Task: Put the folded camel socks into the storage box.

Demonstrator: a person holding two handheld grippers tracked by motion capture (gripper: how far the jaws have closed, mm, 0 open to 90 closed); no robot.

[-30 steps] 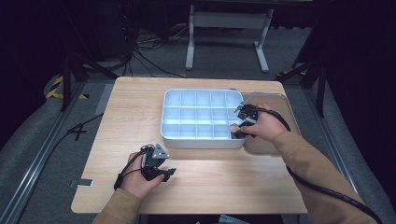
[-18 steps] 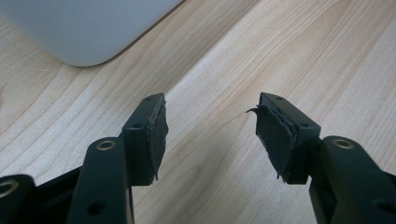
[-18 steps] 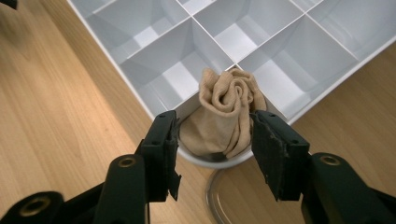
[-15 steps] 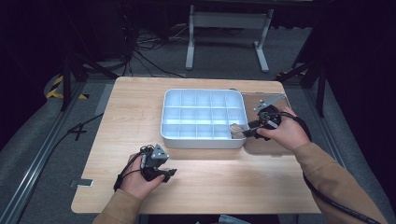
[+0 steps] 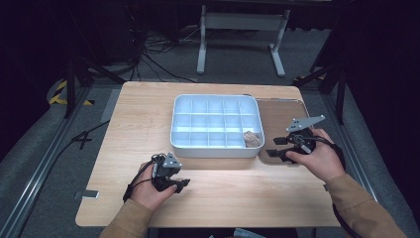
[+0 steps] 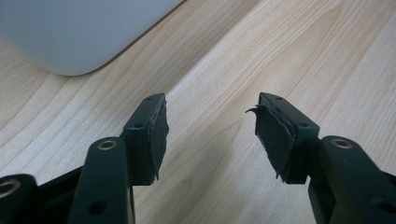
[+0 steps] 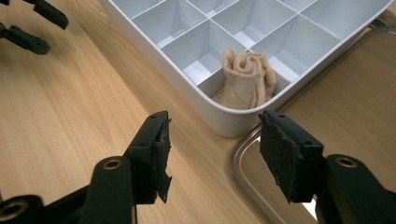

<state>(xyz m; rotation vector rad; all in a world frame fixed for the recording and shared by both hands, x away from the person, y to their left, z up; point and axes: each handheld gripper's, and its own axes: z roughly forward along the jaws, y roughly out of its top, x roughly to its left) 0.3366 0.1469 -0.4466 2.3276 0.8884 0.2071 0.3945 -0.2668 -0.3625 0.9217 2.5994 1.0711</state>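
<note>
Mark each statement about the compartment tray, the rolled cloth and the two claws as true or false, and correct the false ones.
1. The rolled beige cloth lies in a corner compartment of the white tray. True.
2. The right claw grips the cloth. False: it is open, holding nothing.
3. The left claw is open above bare wood. True.
4. Every compartment holds a cloth. False: the other compartments look empty.

no readable text, labels, brands, numbers or signs in any view
</note>
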